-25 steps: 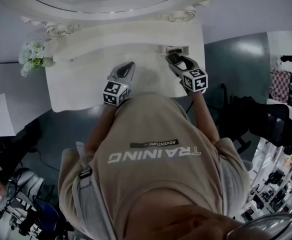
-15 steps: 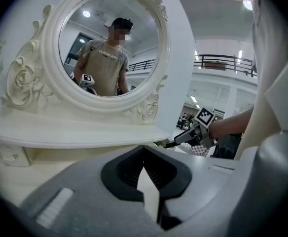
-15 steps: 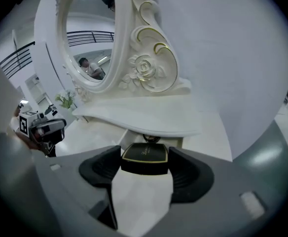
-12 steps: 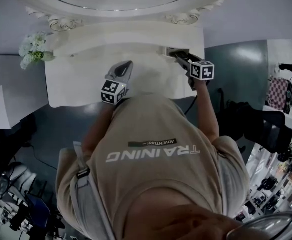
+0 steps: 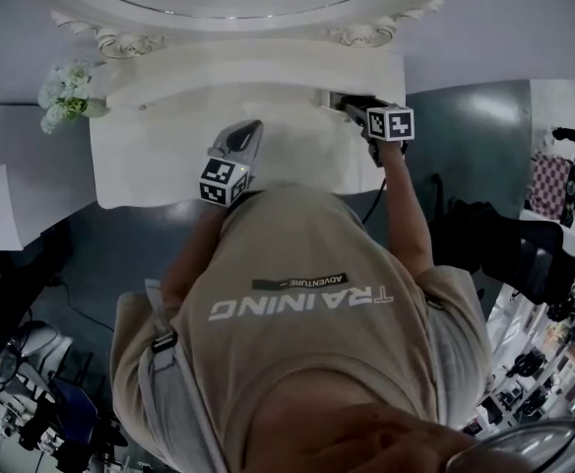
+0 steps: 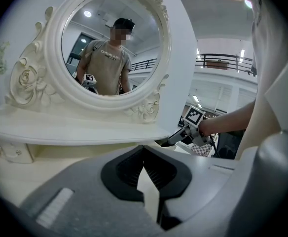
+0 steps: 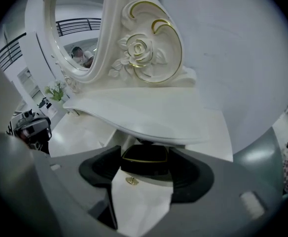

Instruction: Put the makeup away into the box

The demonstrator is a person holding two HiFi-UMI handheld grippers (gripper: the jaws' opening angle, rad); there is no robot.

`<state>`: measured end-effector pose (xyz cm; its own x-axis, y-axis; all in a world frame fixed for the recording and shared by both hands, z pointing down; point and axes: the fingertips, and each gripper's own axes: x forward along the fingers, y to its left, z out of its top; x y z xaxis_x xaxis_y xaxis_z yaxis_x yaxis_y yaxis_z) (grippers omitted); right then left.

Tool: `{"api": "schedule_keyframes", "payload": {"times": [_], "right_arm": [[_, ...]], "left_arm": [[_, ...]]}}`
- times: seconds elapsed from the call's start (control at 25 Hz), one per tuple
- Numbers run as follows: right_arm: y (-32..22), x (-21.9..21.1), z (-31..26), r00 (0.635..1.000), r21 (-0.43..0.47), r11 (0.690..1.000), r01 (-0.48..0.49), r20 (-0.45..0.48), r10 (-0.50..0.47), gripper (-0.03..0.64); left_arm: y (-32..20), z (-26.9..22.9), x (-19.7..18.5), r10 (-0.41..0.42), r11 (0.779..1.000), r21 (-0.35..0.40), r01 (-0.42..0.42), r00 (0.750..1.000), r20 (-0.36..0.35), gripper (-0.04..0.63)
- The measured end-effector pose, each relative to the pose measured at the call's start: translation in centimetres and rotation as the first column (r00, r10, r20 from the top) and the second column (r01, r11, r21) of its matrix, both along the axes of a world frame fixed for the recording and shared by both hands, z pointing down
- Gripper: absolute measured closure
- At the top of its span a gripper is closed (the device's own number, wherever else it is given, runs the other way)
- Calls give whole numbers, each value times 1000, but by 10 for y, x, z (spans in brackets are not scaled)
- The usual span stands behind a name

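Snag risk under shelf [image 7: 149, 117]
My right claw [image 7: 145, 156], spread round the black case [image 7: 145, 164] beneath, may clip it; left claw [image 6: 145, 151] clenched empty.

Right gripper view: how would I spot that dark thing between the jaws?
Start at the white vanity mirror, then drop to the shelf below its carved rose. Tucked under that shelf's edge, between the right gripper's jaws, lies a small case: the only black, gold-rimmed thing on the white tabletop.
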<state>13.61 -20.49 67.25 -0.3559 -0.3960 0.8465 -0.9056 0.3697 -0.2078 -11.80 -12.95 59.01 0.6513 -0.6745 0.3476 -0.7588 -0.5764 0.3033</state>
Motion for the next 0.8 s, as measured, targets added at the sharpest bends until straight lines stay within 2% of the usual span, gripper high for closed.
{"api": "schedule_keyframes", "payload": {"times": [0.24, 0.48, 0.8], "right_arm": [[-7, 0, 8, 1000, -17, 1000, -21, 14, 21, 308], [-8, -5, 16, 998, -58, 998, 25, -53, -28, 308], [-8, -7, 16, 999, -54, 998, 33, -34, -35, 308]], "left_arm": [[2, 2, 1, 2, 1000, -7, -2, 1000, 7, 597], [6, 3, 11, 15, 1000, -13, -15, 1000, 6, 597], [12, 5, 26, 44, 999, -15, -44, 999, 9, 597]]}}
